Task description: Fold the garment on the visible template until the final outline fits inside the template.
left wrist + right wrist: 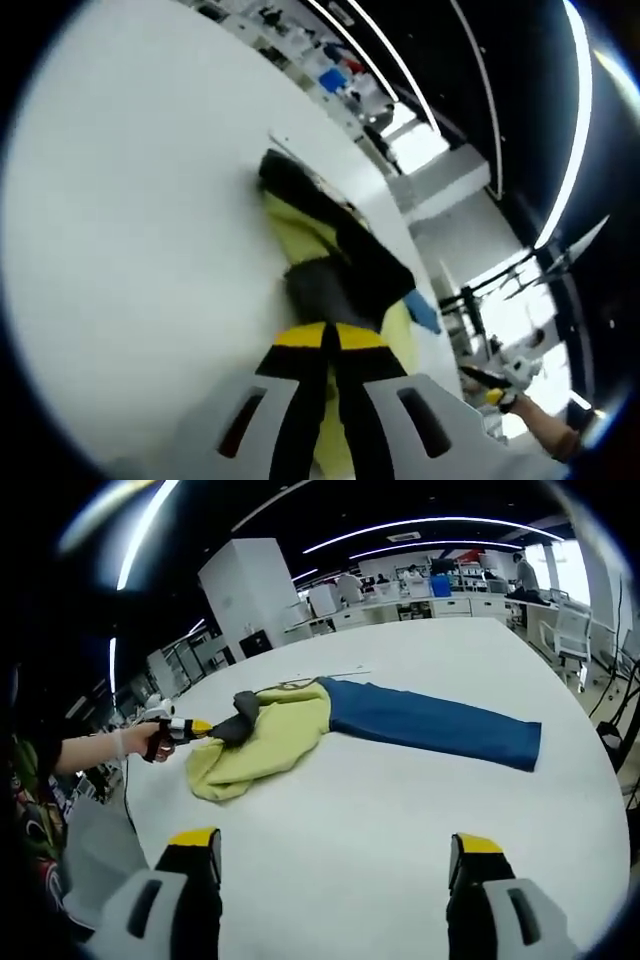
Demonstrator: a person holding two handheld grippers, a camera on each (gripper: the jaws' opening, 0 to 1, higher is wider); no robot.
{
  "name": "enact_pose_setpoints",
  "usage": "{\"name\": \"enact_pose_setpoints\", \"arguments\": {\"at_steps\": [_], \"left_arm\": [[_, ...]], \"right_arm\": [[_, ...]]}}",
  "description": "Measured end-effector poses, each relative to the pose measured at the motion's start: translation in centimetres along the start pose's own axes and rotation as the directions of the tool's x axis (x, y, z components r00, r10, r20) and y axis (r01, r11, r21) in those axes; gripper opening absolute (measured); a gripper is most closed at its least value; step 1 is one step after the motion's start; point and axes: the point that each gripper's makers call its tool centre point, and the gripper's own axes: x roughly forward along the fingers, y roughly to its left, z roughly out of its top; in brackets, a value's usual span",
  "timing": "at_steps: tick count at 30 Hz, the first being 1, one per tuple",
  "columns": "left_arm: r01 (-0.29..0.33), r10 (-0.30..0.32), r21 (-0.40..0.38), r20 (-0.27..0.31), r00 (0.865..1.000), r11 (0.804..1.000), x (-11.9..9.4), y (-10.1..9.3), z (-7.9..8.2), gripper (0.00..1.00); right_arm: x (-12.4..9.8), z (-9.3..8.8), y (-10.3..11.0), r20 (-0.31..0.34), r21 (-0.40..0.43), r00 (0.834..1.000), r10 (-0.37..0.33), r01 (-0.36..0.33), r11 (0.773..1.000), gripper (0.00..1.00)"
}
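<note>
Right gripper view: garment (330, 725) lies on white table (400, 830), well ahead of right gripper (335, 880), whose jaws stand wide apart, holding nothing. Long axis runs across view: blue part (430, 725) stretched right, yellow part (265, 740) bunched left. Left gripper (205, 728) reaches in from left, clamped on dark-lined edge of yellow part; it is nearer hand. Template outline not discernible. Left gripper view: jaws pinch yellow-and-dark cloth (320, 270). Desks (420, 605) and shelving beyond table; nothing blocks path.

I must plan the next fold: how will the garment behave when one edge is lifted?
The garment is probably floppy: it bunches where the left gripper pinches it. It looks light, and its blue sleeve would likely drag along the table.
</note>
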Motion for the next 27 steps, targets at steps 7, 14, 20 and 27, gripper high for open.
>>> {"name": "enact_pose_setpoints", "arguments": {"at_steps": [7, 14, 20, 27], "left_arm": [[-0.006, 0.002, 0.049, 0.084, 0.996, 0.999, -2.7, 0.0, 2.6, 0.0], [-0.066, 0.042, 0.131, 0.178, 0.983, 0.989, -6.5, 2.2, 6.1, 0.0], [-0.149, 0.099, 0.195, 0.246, 0.964, 0.969, -10.2, 3.9, 8.4, 0.0], [-0.241, 0.172, 0.207, 0.304, 0.937, 0.948, -14.3, 7.0, 10.1, 0.0]], "right_arm": [[0.0, 0.4, 0.6, 0.006, -0.009, 1.0, 0.008, -0.008, 1.0, 0.96], [-0.3, 1.0, 1.3, 0.018, -0.02, 1.0, 0.012, -0.011, 1.0, 0.96], [0.0, 1.3, 2.7, 0.025, -0.022, 0.999, 0.022, -0.021, 1.0, 0.96], [0.4, 1.3, 5.2, 0.035, -0.01, 0.999, 0.035, -0.035, 0.999, 0.96]]}}
